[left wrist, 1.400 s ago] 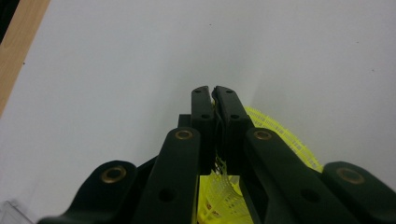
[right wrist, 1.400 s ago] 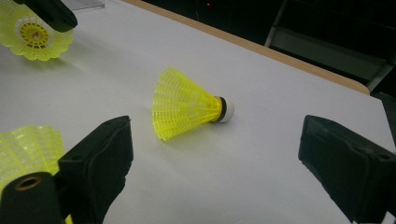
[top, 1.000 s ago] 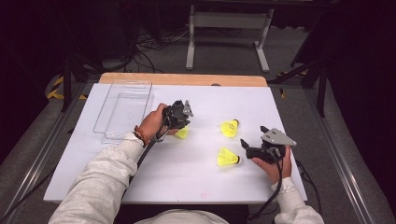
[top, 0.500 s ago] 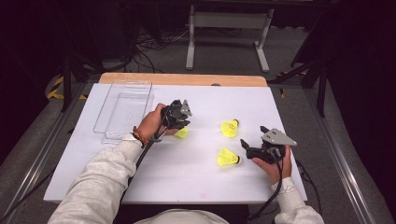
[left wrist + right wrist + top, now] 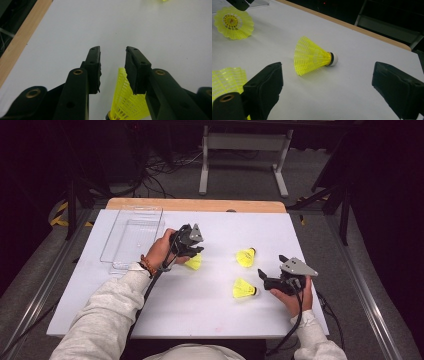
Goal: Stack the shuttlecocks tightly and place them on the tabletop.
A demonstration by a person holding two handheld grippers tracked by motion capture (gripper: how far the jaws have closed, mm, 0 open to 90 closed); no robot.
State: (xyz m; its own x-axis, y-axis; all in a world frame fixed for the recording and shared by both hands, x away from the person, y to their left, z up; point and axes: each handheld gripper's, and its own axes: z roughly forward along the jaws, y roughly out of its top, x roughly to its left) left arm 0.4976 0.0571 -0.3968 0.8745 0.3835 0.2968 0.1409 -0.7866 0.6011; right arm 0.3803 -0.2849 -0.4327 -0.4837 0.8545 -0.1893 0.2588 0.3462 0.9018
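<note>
Three yellow plastic shuttlecocks lie on the white table (image 5: 200,315). My left gripper (image 5: 192,251) (image 5: 112,48) hovers open just over the left shuttlecock (image 5: 194,262) (image 5: 126,100), whose mesh skirt lies under the right-hand jaw, unclamped. That shuttlecock (image 5: 233,22) faces the right gripper view's camera, skirt open. My right gripper (image 5: 270,265) (image 5: 327,66) stands wide open near the table's right side. Beyond its jaws a shuttlecock (image 5: 246,256) (image 5: 312,56) lies on its side with its white cork to the right. The third shuttlecock (image 5: 243,288) (image 5: 227,77) lies beside its left jaw.
A clear plastic tray (image 5: 132,237) sits at the table's back left, left of my left hand. A wooden strip (image 5: 195,205) runs along the far edge. Beyond the table are cables and a metal stand (image 5: 242,150) on the floor.
</note>
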